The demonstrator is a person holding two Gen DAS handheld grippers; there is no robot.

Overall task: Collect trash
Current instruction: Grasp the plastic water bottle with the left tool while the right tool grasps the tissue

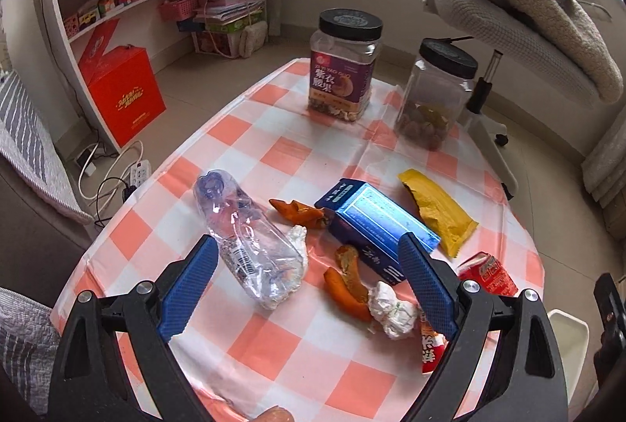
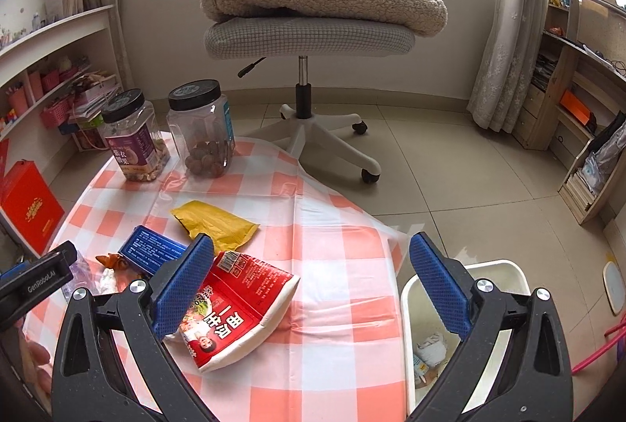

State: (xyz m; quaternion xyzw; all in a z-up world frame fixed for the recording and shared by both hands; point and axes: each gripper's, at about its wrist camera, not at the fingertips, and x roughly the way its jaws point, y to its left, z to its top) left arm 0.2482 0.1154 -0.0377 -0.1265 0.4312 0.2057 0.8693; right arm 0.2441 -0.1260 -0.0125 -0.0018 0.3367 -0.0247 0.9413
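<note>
The blue box (image 1: 375, 222) lies flat in the middle of the table (image 1: 274, 340) with the pink-and-white checked cloth, and the trash sits all around it. Left of the box lies a squashed clear bottle (image 1: 250, 238). Between the bottle and the box is a bit of orange peel (image 1: 299, 212), and more orange peel (image 1: 348, 281) lies just in front of the box, touching a crumpled paper ball (image 1: 391, 308). Right of the box is a yellow wrapper (image 1: 436, 211). Behind the box, at the far edge, stand two jars with black lids — a purple-label jar (image 1: 342, 70) and a clear jar (image 1: 436, 93).

The left gripper (image 1: 309, 289) is wide open and holds nothing; it hangs over the bottle and peel.

The right gripper (image 2: 313, 285) is wide open too — empty. Below it, right of the box, lies a red snack bag (image 2: 238, 308). A white bin (image 2: 434, 328) stands on the floor beside the table, with some trash inside.
</note>
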